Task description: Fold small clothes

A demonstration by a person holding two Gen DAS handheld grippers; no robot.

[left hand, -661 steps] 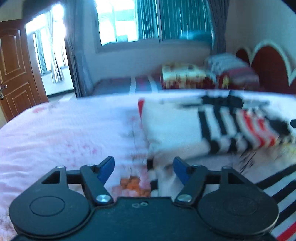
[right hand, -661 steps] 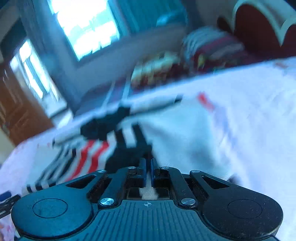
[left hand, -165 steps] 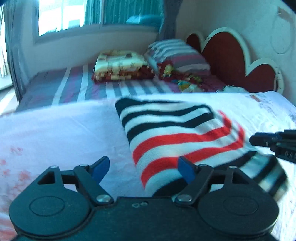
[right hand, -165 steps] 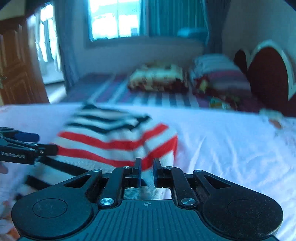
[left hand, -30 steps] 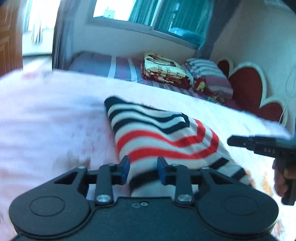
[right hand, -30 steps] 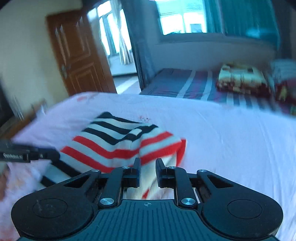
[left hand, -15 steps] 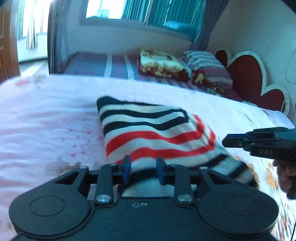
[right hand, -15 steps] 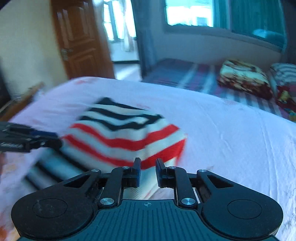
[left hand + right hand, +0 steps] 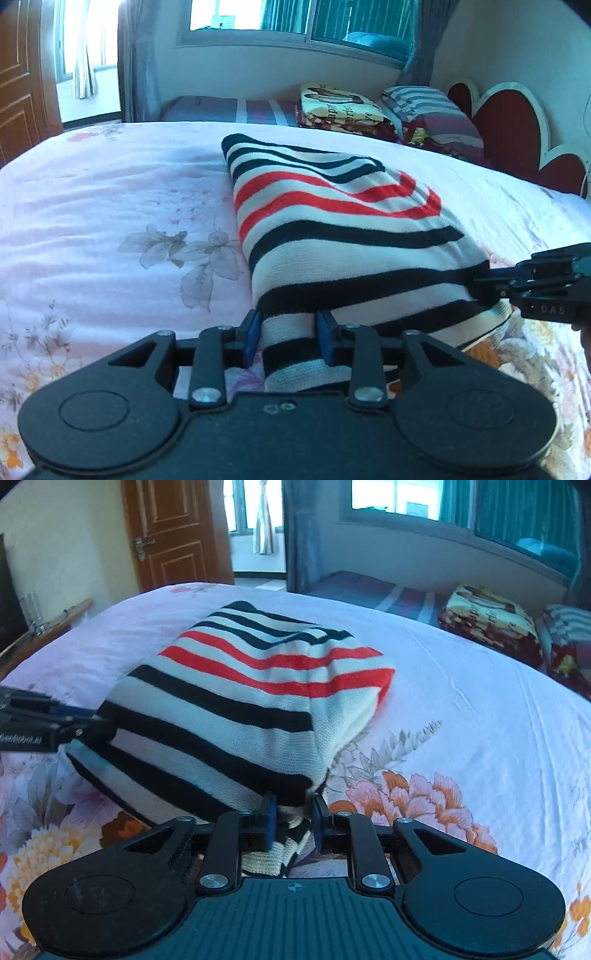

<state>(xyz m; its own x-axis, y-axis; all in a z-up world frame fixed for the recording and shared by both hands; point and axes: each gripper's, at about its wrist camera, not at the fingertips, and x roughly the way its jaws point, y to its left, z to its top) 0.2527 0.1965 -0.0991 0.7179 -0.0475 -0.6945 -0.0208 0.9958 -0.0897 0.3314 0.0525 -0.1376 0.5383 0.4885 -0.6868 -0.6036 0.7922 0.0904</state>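
Left wrist view: the striped sweater (image 9: 343, 236) lies folded on the floral bedsheet (image 9: 110, 221), long axis running from the grippers toward the window (image 9: 295, 18), stripes crosswise. The left gripper (image 9: 288, 338) is partly closed, its blue pads (image 9: 253, 332) pinching the near left corner. The right gripper (image 9: 291, 821) is likewise narrowed, clamping the near right corner. Compared with half a second ago, the sweater lies flatter and sharper on the sheet, and both grips are unchanged.
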